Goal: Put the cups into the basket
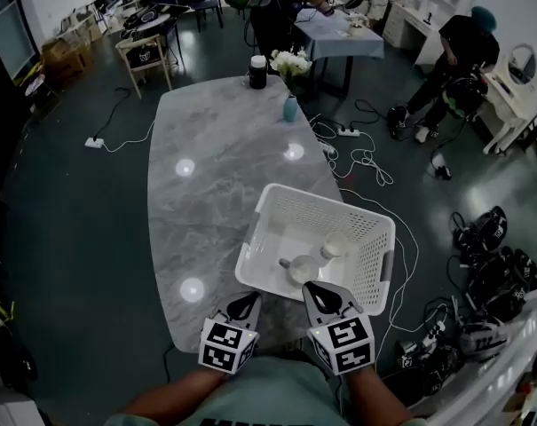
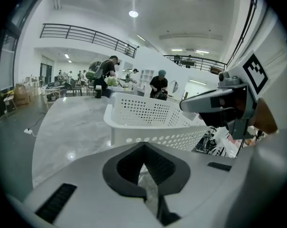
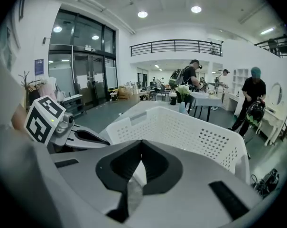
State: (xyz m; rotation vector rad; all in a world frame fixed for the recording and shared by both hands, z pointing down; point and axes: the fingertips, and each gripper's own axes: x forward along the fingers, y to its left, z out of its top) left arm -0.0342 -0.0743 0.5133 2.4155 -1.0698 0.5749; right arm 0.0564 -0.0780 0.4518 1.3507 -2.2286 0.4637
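**Two cups in basket, both grippers empty**

Left gripper (image 1: 248, 302) and right gripper (image 1: 317, 293) hover side by side at the near edge of the tabletop (image 1: 206, 176), just short of the white basket (image 1: 361, 229). Each gripper's jaws are pressed together with nothing between them. Inside the basket, one cup (image 1: 296, 268) lies toward the near side and a second cup (image 1: 334, 248) sits just beyond it (apart or touching, hard to tell). No other cup shows on the tabletop, only a flower vase (image 1: 289, 105) and a dark jar (image 1: 257, 71) at the far end. Judged from this, the job looks finished.
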